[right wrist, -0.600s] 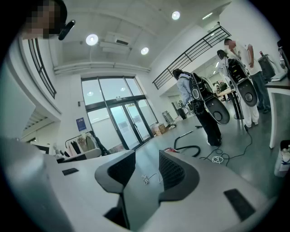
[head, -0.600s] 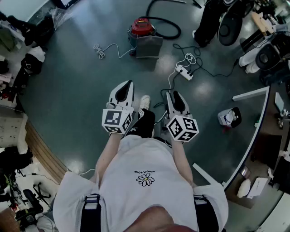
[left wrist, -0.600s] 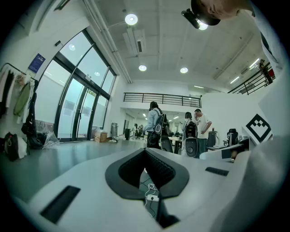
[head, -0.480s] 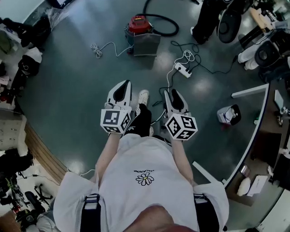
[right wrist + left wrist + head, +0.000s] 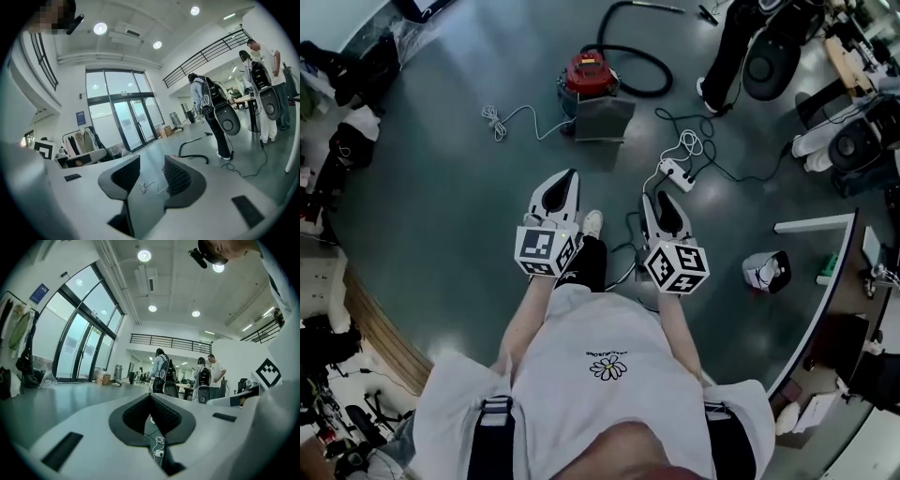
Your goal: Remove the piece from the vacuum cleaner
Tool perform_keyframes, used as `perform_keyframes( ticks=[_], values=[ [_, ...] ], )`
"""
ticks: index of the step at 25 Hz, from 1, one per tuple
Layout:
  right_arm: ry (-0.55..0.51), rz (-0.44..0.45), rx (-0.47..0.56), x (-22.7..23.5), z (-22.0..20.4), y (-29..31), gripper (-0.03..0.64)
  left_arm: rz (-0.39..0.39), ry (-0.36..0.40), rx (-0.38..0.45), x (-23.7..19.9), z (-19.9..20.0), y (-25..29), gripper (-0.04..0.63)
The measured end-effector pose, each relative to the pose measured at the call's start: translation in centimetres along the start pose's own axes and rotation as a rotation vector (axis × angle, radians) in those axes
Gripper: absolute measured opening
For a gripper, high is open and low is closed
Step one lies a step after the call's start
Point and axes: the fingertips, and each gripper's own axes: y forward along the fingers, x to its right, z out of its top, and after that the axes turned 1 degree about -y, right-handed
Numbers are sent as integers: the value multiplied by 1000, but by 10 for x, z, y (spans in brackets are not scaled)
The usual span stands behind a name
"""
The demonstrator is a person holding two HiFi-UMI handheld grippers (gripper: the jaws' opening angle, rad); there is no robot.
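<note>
The vacuum cleaner (image 5: pixel 589 73) stands on the grey floor ahead: a red top on a grey metal body, with a black hose (image 5: pixel 639 67) looping off to the right. Both grippers are held level in front of the person's chest, well short of it. My left gripper (image 5: pixel 567 180) has its dark pads meeting at the tips (image 5: pixel 150 397), with nothing between them. My right gripper (image 5: pixel 651 199) shows a clear gap between its pads (image 5: pixel 152 171), and only floor and a white cord (image 5: pixel 149 186) show through it. The hose (image 5: pixel 193 157) lies beyond the right jaw.
A white power strip (image 5: pixel 673 172) with tangled cables lies right of the vacuum, and a coiled white cord (image 5: pixel 499 119) lies to its left. A person in black stands at the back right (image 5: pixel 733 42). A small white device (image 5: pixel 766 270) sits beside a curved desk edge (image 5: pixel 821 291). Clutter lines the left wall.
The view has shifted, so the vacuum sits a little lower and more of its hose shows. Both grippers keep their place in front of the chest.
</note>
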Motion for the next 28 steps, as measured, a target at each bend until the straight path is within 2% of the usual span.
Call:
perform_keyframes(
  ticks=[8,13,17,21,28],
  values=[
    [-28,23,-60,-4,44,124,176,44,-66,-13,-101,23,97,5],
    [-20,20,-41,-14,71,181,176,29,-46,-6,-149,44,142,5],
    [-6,3,-54,-7,75,197,176,36,-47,16,-166,55,155,5],
    [-11,-3,-46,4,86,210,176,82,-81,31,-185,56,164,5],
    [4,78,-31,7,98,254,176,132,-78,36,-194,61,177,5]
  ],
)
